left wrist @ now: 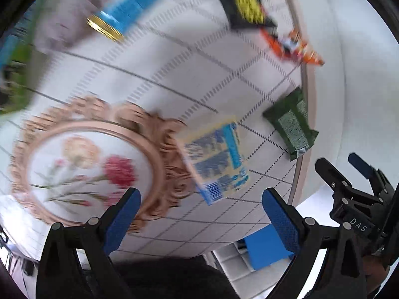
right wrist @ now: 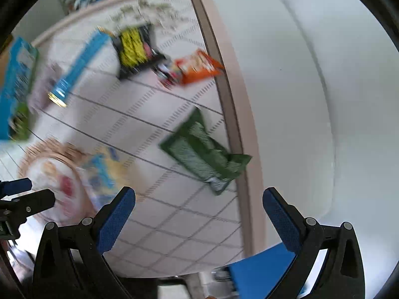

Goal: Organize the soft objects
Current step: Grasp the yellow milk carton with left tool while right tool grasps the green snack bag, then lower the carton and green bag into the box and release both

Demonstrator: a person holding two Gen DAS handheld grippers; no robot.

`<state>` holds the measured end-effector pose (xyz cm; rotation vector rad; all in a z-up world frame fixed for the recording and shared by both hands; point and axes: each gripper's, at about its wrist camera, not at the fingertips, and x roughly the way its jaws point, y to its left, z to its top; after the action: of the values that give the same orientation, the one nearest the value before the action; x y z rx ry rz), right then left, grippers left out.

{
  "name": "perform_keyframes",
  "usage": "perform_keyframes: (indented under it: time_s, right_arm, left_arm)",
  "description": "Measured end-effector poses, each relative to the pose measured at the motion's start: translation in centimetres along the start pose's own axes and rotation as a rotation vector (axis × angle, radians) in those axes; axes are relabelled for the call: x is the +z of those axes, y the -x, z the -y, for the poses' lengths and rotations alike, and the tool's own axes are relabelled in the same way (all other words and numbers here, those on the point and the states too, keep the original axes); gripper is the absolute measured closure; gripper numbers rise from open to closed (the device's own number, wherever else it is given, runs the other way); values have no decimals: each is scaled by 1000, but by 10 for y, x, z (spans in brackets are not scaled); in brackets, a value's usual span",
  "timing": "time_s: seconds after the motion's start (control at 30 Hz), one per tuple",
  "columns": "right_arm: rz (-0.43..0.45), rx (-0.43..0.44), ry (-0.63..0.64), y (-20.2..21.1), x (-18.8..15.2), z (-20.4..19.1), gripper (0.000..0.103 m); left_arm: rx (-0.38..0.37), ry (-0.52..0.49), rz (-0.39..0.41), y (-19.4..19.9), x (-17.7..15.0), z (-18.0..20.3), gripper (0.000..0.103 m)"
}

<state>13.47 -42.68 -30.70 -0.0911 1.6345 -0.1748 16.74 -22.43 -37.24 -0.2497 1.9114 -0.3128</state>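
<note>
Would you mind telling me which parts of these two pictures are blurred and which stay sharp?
Left wrist view: the floral plate and yellow-blue packet are motion-smeared, while the left gripper is crisp. Right wrist view: far snacks smear, the green packet is clearer, the right gripper is sharp.

The right gripper (right wrist: 199, 214) hung wide open over a white grid-lined cloth (right wrist: 174, 224), holding nothing. A green packet (right wrist: 202, 154) lay at the cloth's right edge, partly over the trim. An orange packet (right wrist: 197, 67) sat farther up that same edge, with a blurry black-and-yellow packet (right wrist: 134, 49) just left of it. Everything toward the left edge was smeared.
</note>
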Motion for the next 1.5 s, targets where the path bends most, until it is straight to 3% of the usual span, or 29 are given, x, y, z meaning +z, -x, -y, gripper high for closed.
perform_keyframes:
  time_s: [0.1, 0.23, 0.3, 0.4, 0.43, 0.47, 0.53, 0.63, 0.83, 1.0, 1.2, 1.37, 1.5]
  right_arm:
    - [-39, 6, 46, -30, 10, 7, 0]
    - [-76, 22, 90, -67, 24, 14, 1]
    - [-88, 27, 115, -82, 29, 16, 4]
    - [-110, 30, 158, -99, 34, 16, 6]
    - [-116, 36, 160, -102, 35, 16, 15]
    - [-132, 58, 154, -106, 36, 17, 34]
    - [-161, 80, 110, -111, 37, 23, 48]
    - [-166, 118, 34, -108, 37, 34, 57]
    - [-169, 278, -155, -96, 36, 56, 68]
    - [-97, 346, -211, -53, 29, 47, 69]
    - [19, 437, -183, 26, 26, 4, 70]
    - [105, 512, -109, 98, 33, -94, 70]
    - [135, 552, -49, 128, 45, -177, 70]
  left_arm:
    - [-11, 30, -65, -31, 6, 12, 3]
    - [11, 54, -86, -53, 12, 20, 3]
    - [62, 42, -87, -62, 17, 26, 19]
    - [119, 13, -88, -68, 18, 30, 32]
    - [132, 2, -78, -67, 16, 32, 33]
    - [152, -14, -62, -64, 14, 33, 34]
    - [194, -45, -33, -61, 12, 36, 36]
    - [247, -80, 8, -54, 10, 35, 38]
    - [265, -94, 73, -37, 3, 28, 40]
    - [243, -141, 158, 6, -18, 22, 41]
    - [166, -156, 295, 97, -52, -14, 42]
    - [123, -108, 416, 191, -58, -76, 42]
    - [114, -51, 490, 246, -49, -139, 41]
